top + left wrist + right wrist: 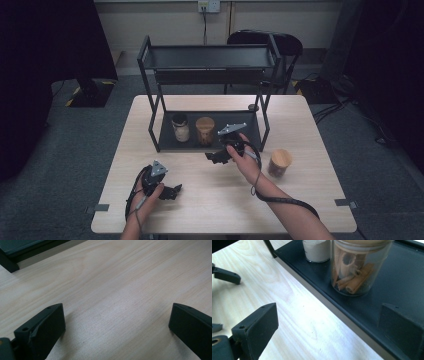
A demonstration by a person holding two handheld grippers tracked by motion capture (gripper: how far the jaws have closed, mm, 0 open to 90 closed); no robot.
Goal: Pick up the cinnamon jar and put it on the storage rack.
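Observation:
A black two-tier rack (152,122) stands at the back of the wooden table (210,200). On its lower shelf (367,307) sit a clear jar of cinnamon sticks (355,270) with a wooden lid (205,123) and, to its left, a jar of white powder (317,250) with a dark lid (179,120). My right gripper (328,315) is open just in front of the shelf edge, nothing between its jaws; the high view has it (217,156) mid-table. My left gripper (116,315) is open over bare wood, near the front left (171,191).
A third jar with a wooden lid (280,162) stands on the table to the right of my right hand. The rack's upper shelf (207,56) overhangs the lower one. A black chair (270,42) stands behind the table.

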